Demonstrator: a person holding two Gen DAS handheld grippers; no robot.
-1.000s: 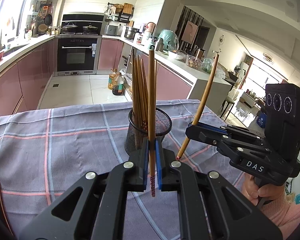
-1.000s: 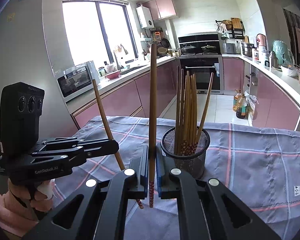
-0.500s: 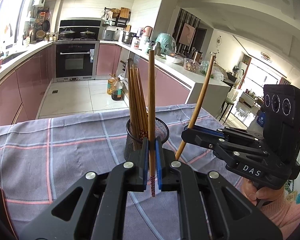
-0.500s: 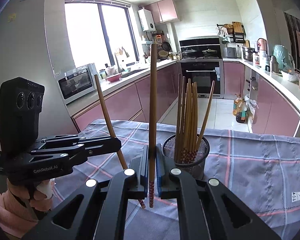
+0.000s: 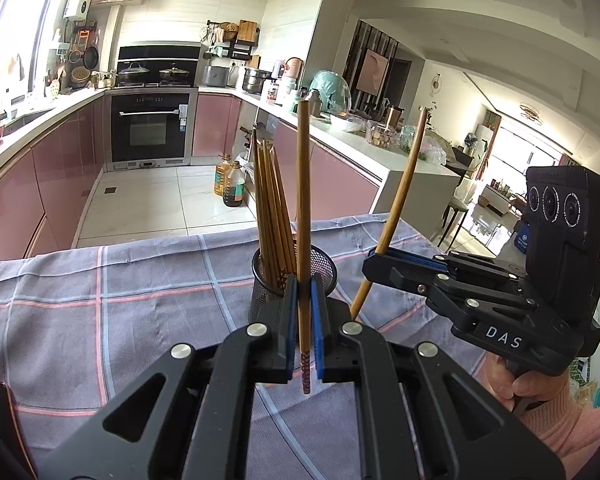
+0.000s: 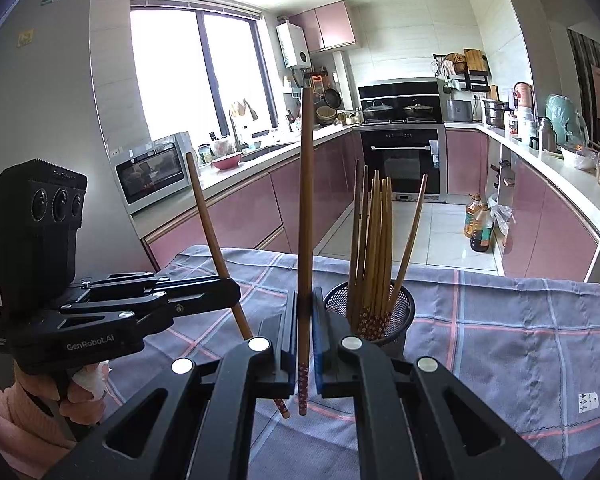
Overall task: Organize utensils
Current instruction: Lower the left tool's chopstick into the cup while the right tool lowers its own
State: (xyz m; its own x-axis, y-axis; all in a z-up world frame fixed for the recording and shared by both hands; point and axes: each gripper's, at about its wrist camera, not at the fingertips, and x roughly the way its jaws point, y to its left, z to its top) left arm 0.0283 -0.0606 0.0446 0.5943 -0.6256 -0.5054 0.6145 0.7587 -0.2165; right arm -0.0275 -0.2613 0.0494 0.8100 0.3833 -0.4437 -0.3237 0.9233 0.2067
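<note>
Left gripper (image 5: 303, 320) clamped on upright chopstick (image 5: 302, 216); right gripper (image 6: 304, 332) likewise on its own chopstick (image 6: 305, 216). We see mesh holder (image 5: 324, 264) on cloth just ahead, between both, slightly nearer left. We judge sticks need lifting over rim, patterned ends down.

— What covers the table?
— A grey-blue checked cloth (image 5: 100, 320) with pink and pale lines, spread across it.
— Anything standing on it?
— A black mesh holder (image 6: 400, 322), upright, toward the far middle.
</note>
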